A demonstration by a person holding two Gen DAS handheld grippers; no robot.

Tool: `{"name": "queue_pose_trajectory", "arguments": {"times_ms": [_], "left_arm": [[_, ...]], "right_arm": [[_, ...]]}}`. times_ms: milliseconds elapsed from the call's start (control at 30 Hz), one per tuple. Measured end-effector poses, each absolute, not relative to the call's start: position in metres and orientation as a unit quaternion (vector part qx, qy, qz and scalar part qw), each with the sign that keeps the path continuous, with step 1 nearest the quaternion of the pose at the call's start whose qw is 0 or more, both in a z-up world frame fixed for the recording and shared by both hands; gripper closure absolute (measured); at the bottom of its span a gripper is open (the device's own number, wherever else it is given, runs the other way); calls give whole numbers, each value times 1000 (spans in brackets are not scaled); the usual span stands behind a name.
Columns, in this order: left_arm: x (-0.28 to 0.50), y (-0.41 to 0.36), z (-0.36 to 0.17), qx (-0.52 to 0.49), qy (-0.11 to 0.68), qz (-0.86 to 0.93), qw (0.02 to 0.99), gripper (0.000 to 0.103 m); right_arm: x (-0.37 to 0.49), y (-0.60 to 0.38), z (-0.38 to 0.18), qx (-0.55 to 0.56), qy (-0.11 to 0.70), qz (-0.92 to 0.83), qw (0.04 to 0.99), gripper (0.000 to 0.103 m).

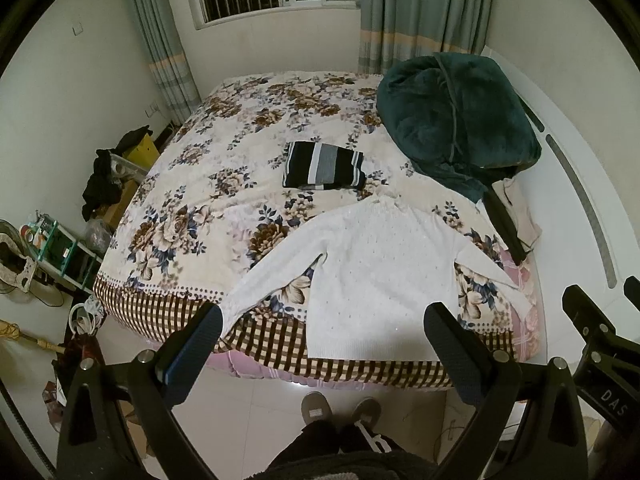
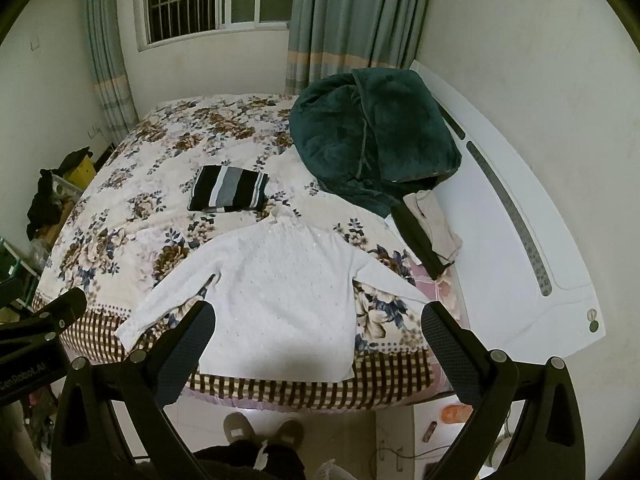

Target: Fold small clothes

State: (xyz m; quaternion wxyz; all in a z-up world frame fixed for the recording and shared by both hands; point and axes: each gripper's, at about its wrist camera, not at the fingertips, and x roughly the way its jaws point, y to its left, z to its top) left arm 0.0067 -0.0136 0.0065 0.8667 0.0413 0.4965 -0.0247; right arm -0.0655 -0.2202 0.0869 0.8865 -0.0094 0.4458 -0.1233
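A white knitted sweater [image 1: 376, 272] lies flat on the bed's near edge, sleeves spread to both sides, hem toward me; it also shows in the right wrist view [image 2: 280, 300]. A folded black, grey and white striped garment [image 1: 324, 166] lies behind it, mid-bed, also seen in the right wrist view [image 2: 230, 194]. My left gripper [image 1: 324, 320] is open and empty, held above the sweater's hem. My right gripper [image 2: 320, 318] is open and empty, above the same hem, to the right of the left one.
The bed has a floral blanket [image 1: 224, 184] with a checked border. A dark green blanket pile [image 1: 456, 120] sits at the back right by the white headboard [image 2: 520, 216]. Beige cloth [image 2: 436, 224] lies below it. Clutter and shelves [image 1: 60, 248] stand left. My shoes [image 1: 340, 408] are on the tiled floor.
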Motion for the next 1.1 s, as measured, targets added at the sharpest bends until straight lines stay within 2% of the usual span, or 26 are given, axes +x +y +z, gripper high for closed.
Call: {"name": "queue_pose_trajectory", "arguments": {"times_ms": [1100], "left_arm": [[17,2,37,30,478,-26,878,0]], "right_arm": [[-63,-214,105,-10,430,-119,895,0]]}}
